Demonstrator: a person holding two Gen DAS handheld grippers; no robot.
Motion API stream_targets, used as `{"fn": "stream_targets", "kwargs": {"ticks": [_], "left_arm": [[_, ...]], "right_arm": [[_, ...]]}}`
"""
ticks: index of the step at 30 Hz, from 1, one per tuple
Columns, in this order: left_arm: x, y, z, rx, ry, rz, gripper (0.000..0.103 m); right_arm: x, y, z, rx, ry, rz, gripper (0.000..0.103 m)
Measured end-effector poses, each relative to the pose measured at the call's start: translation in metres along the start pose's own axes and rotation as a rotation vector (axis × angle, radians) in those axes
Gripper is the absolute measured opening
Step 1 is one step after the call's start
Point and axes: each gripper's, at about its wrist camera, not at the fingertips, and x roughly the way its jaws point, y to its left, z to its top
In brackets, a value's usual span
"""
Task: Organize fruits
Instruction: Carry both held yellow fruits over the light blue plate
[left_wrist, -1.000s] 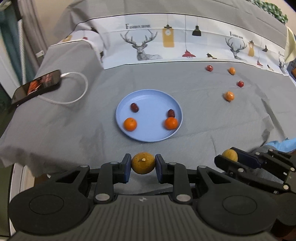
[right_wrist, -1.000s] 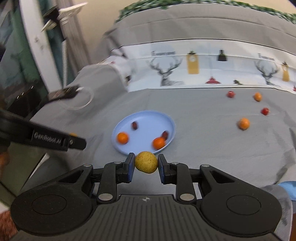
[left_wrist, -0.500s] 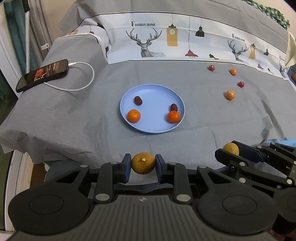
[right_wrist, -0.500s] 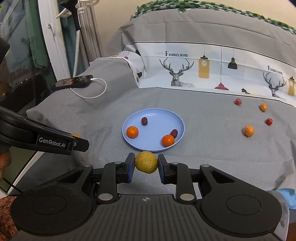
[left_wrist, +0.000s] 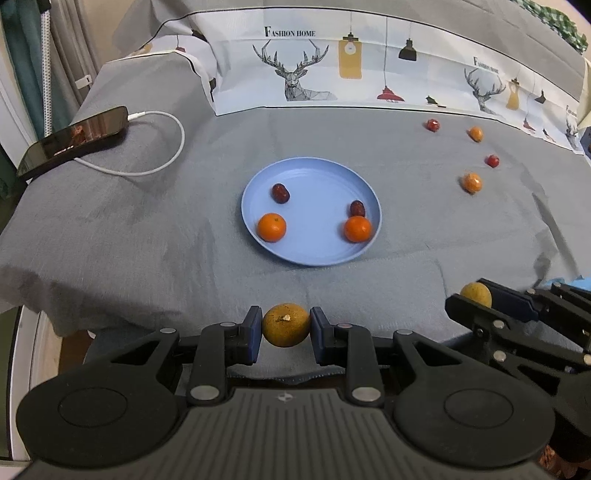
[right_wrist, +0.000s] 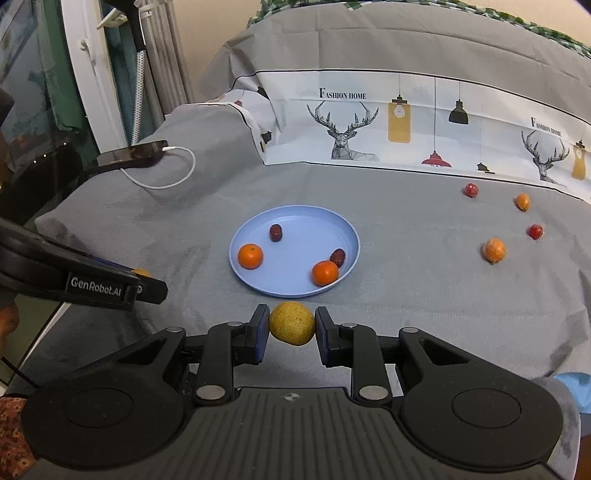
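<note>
Left tongs clamped on a brownish-yellow fruit, right tongs clamped on a yellow fruit, both poised over the bed's near edge facing the blue plate, presumably ready for dropping in beside the tangerines there.

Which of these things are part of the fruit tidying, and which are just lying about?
Part of the job:
- blue plate, holding four fruits
- yellow-brown fruit in left gripper
- yellow fruit in right gripper
- four loose fruits, e.g.

Lying about:
- phone
- charging cable
</note>
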Motion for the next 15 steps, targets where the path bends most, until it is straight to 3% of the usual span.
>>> {"fn": "stream_targets", "kwargs": {"ticks": [15], "left_arm": [[0.085,0.009,0.072,0.0,0.037,0.005,0.03]], "right_arm": [[0.099,-0.013,0.04,-0.014,0.056,-0.005,0.028]]}}
